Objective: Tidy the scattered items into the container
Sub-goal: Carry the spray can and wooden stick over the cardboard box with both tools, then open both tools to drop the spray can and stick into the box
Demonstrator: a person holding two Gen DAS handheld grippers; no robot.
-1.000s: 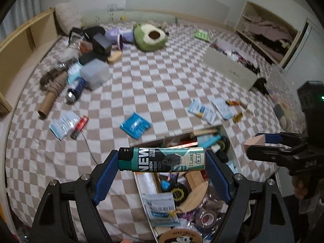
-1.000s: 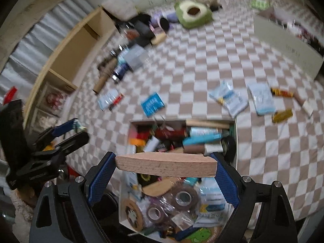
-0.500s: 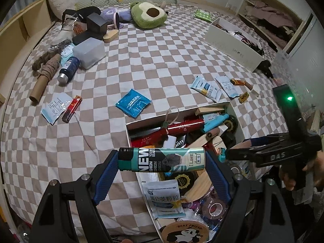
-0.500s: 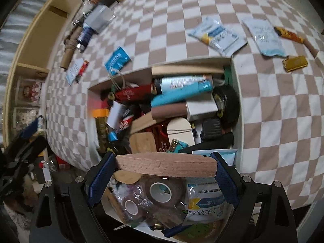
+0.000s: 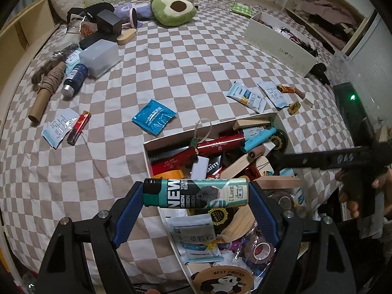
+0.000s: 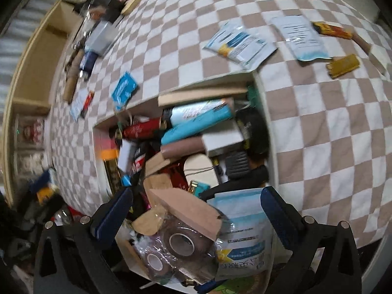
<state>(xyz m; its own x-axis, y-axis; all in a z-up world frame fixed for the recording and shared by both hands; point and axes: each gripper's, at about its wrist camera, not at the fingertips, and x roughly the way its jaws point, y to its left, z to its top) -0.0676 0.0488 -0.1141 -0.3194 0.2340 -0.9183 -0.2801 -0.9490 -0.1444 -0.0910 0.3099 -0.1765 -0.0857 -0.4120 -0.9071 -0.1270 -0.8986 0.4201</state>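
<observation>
My left gripper (image 5: pixel 196 193) is shut on a teal and black tube (image 5: pixel 196 193), held crosswise just above the near left edge of the white box (image 5: pixel 147 156). The box is packed with tubes, wood pieces and tape rolls. My right gripper (image 6: pixel 196 210) is open over the near end of the box (image 6: pixel 270 147). A wooden block (image 6: pixel 188 212) lies tilted between its jaws on the tape rolls (image 6: pixel 181 242), touching neither pad. The right gripper also shows at the right of the left wrist view (image 5: pixel 325 158).
The checkered bed (image 5: pixel 183 68) carries loose items: a blue packet (image 5: pixel 154 116), a red lighter (image 5: pixel 79 127), white sachets (image 5: pixel 247 95), a cardboard tube (image 5: pixel 45 93), a clear box (image 5: pixel 100 57), an avocado plush (image 5: pixel 172 8) and a second white box (image 5: pixel 279 42).
My right gripper has opened and let the wooden block drop onto the tape rolls in the box. My left gripper has kept the tube and moved closer over the box.
</observation>
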